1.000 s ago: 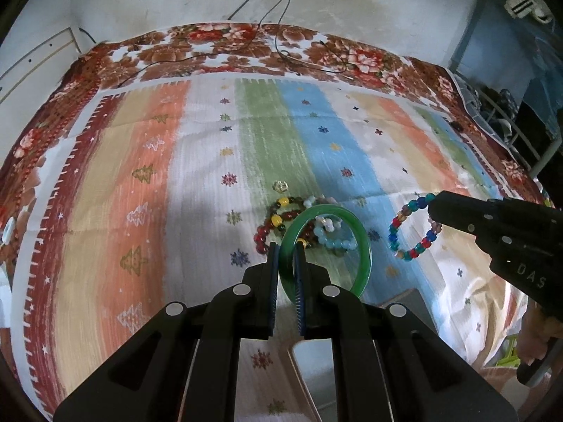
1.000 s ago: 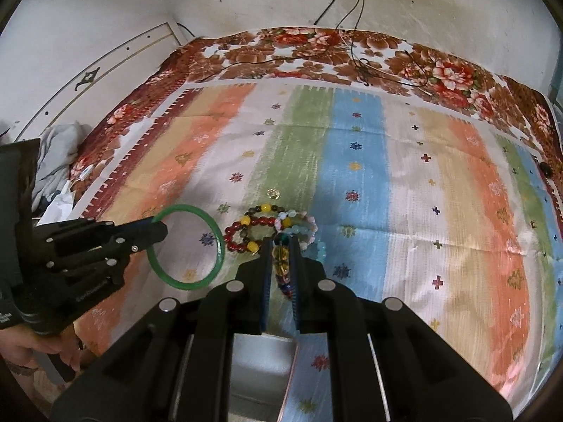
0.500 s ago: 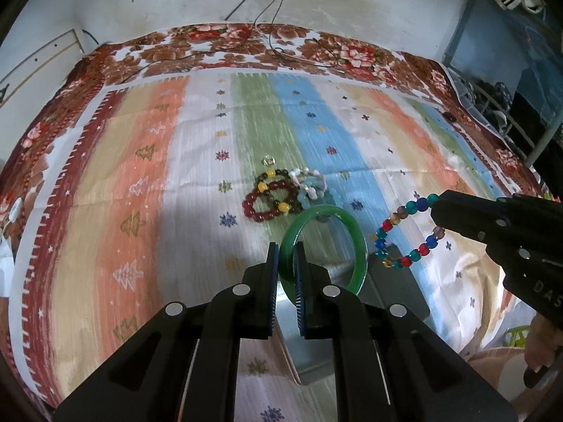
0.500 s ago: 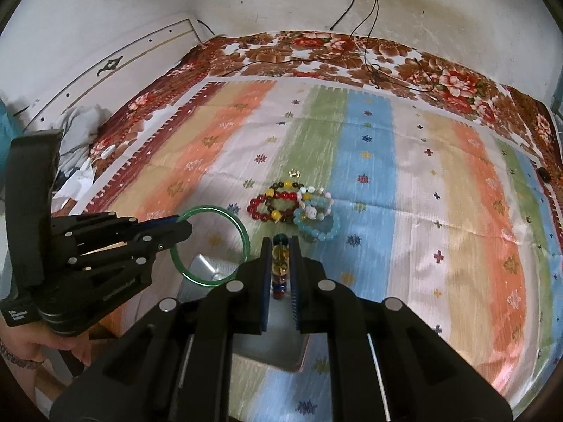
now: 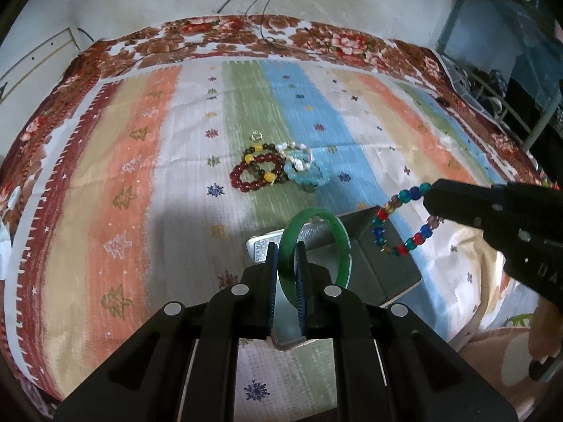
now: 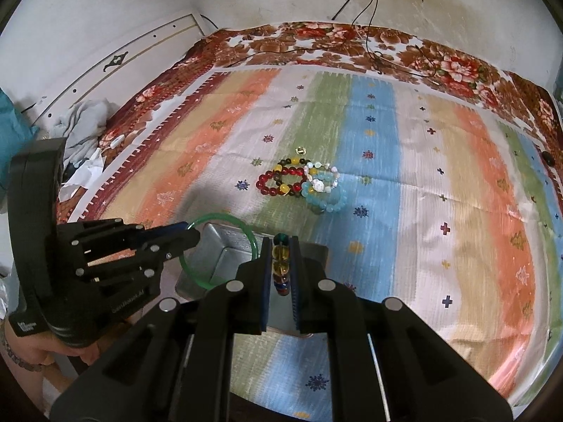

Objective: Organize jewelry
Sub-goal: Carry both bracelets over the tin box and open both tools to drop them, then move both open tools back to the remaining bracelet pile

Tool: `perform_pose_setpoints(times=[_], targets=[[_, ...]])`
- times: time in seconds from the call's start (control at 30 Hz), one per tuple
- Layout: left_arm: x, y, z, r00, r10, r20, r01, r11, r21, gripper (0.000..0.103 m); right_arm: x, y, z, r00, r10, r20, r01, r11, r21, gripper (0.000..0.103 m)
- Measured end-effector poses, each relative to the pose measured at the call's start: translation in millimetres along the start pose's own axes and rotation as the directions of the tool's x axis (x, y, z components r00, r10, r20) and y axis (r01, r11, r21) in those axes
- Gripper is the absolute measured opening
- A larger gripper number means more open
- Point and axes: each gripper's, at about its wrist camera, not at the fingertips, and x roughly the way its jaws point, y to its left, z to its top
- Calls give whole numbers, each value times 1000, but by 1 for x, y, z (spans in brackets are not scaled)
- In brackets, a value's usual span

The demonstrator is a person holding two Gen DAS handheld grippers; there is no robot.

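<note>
The left claw (image 5: pixel 285 260) is closed on a green bangle (image 5: pixel 314 246), and the right claw (image 6: pixel 281 263) is closed on a bracelet of coloured beads (image 5: pixel 401 221). Both rings hang just above the open metal box (image 5: pixel 383 267) near the front edge of the striped bedcover (image 5: pixel 140 176), the bangle over its left part, so each hand is already over the box. The other bracelets (image 5: pixel 278 170) lie in a small heap behind the box, toward the middle of the cover.

Metal box (image 5: pixel 383 267) interior partly hidden behind fingers (image 5: pixel 271 274).

Both wrist views down onto bedspread (image 5: pixel 116 161)
</note>
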Motion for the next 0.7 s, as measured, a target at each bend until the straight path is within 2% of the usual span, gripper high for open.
perform_pose_setpoints(times=[0.23, 0.27, 0.3, 0.33, 0.57, 0.7], targets=[[8, -5, -3, 999, -11, -31, 12, 1000, 24, 12, 11, -6, -2, 999, -7, -36, 7, 1000, 15, 13], [8, -5, -2, 1000, -3, -24, 3, 1000, 23, 15, 11, -6, -2, 999, -11, -36, 11, 1000, 17, 19], [7, -4, -2, 1000, 4, -19, -3, 1000, 22, 25, 11, -7, -1, 999, -11, -36, 12, 1000, 20, 26], [6, -3, 0, 1000, 3, -11, -3, 1000, 19, 28, 11, -8, -1, 999, -10, -36, 11, 1000, 23, 28], [5, 10, 5, 1000, 17, -5, -17, 1000, -16, 29, 17, -10, 2, 999, -17, -47, 18, 999, 27, 29], [7, 13, 8, 998, 55, -6, -55, 998, -5, 35, 20, -11, 3, 998, -20, -52, 21, 999, 25, 30]])
